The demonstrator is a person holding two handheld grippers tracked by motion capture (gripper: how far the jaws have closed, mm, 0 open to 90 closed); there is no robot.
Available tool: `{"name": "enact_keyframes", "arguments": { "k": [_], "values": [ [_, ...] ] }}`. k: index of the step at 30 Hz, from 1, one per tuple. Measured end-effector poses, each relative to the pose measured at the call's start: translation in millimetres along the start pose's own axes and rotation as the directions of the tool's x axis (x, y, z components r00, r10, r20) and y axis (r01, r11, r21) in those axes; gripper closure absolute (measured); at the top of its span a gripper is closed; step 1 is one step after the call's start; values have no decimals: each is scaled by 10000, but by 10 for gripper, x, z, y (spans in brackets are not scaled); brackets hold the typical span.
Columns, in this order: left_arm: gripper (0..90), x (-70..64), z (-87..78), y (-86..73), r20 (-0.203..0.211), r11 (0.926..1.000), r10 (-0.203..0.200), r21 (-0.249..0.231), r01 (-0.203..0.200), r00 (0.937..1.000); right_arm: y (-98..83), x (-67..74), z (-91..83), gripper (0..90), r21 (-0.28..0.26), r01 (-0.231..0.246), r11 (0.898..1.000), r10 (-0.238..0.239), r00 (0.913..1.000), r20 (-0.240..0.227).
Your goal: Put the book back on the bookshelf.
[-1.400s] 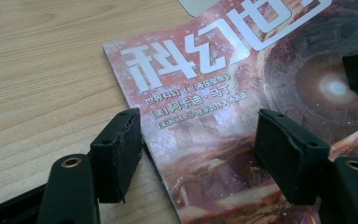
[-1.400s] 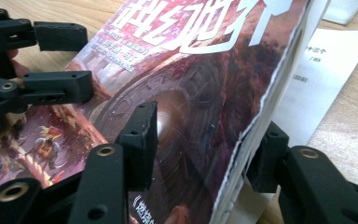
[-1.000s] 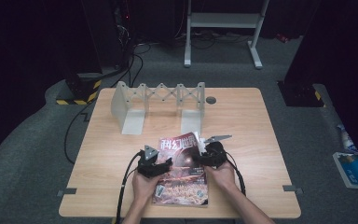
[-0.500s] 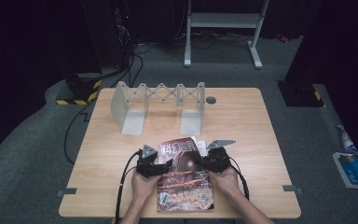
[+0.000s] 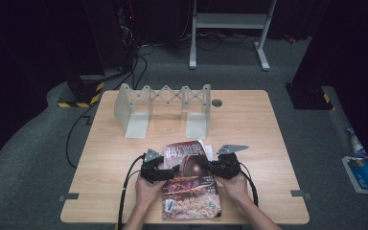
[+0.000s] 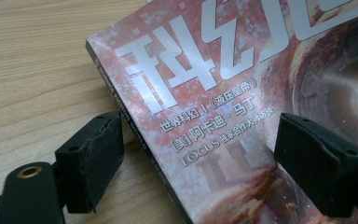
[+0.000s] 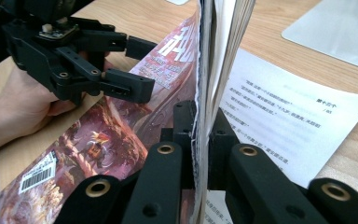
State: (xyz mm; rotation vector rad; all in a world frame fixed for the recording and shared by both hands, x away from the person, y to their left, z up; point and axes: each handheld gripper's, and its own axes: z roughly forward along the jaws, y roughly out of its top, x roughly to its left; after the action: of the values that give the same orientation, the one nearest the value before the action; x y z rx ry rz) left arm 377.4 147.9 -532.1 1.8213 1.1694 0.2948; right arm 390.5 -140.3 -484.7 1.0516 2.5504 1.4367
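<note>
Right gripper [image 7: 200, 140] jaws clamped on magazine [image 5: 187, 182] pages, left gripper [image 6: 196, 172] jaws just opened, astride its spine edge.

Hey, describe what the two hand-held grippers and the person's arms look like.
Both the left hand-held gripper and the right hand-held gripper are black linkage frames with blocky black rubber pads and brass-coloured pivot pins. Each carries a grey three-cornered plate on top and trails a black cable. The forearms are bare, with no sleeves in view.
</note>
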Motion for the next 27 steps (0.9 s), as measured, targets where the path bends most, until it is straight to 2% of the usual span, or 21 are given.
{"name": "enact_keyframes", "arguments": {
  "k": [9, 14, 17, 20, 22, 27],
  "values": [
    [139, 17, -25, -1, 647, 9996, -146, -224, 161, 9978, 4, 34, -47, 857, -391, 341, 9987, -357, 9986, -403],
    [139, 31, -38, -2, 786, 9992, -364, -154, 377, 9962, 12, 48, -35, 857, -445, 487, 9978, -509, 9974, -502],
    [168, 45, -62, -6, 901, 9989, -418, -178, 436, 9951, 11, 25, -24, 857, -435, 447, 9981, -472, 9973, -568],
    [207, 53, -82, -14, 826, 9985, -439, -282, 464, 9956, 3, 8, -9, 856, -392, 447, 9982, -465, 9978, -476],
    [269, 54, -101, -20, 644, 9986, -303, -404, 329, 9975, -9, -12, 13, 855, -246, 371, 9990, -379, 9987, -335],
    [369, 53, -106, -22, 485, 9987, -305, -394, 324, 9984, -26, -41, 67, 853, 46, 395, 9992, -394, 9992, -106]
  ]
}}
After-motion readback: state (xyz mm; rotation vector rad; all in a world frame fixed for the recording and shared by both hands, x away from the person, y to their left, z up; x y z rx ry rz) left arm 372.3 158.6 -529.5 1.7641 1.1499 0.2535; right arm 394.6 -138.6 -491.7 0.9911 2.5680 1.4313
